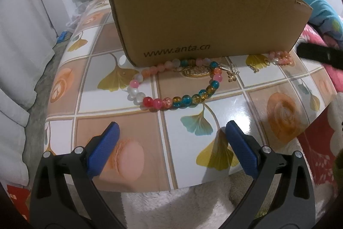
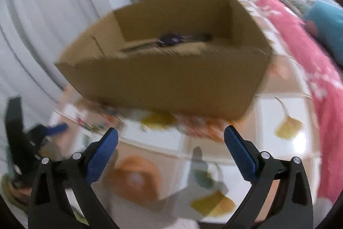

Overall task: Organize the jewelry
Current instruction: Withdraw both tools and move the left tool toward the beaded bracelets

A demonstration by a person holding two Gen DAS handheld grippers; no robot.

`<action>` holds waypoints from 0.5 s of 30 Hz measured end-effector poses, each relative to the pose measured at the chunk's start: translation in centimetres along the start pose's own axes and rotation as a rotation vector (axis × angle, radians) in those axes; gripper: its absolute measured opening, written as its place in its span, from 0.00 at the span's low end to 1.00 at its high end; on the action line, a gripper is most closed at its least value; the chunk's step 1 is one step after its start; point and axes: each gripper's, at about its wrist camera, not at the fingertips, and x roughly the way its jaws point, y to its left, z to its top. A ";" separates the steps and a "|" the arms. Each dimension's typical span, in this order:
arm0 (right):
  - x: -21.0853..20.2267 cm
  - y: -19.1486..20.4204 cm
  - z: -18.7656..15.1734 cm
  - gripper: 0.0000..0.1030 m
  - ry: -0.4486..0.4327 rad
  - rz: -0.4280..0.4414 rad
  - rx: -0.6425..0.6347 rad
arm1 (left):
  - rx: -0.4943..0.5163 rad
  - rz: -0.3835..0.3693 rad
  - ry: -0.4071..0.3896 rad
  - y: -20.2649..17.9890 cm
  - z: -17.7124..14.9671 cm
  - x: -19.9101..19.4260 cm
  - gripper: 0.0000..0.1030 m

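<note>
A multicoloured bead necklace lies in a loop on the tiled tabletop, against the front of an open cardboard box. Small gold charms and a pink bead bracelet lie by the box's right corner. My left gripper is open and empty, above the table a little short of the necklace. My right gripper is open and empty, in front of the box; this view is blurred. A dark item lies inside the box. The right gripper's black body shows at the left view's right edge.
The table's near edge lies just under my left fingers, with a white fluffy cover below. Pink and blue bedding lies right of the table. A white curtain hangs on the left.
</note>
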 end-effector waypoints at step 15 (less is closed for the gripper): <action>3.6 0.8 2.8 0.59 0.007 0.161 0.198 | 0.011 -0.019 -0.150 1.6 0.1 -1.9 0.92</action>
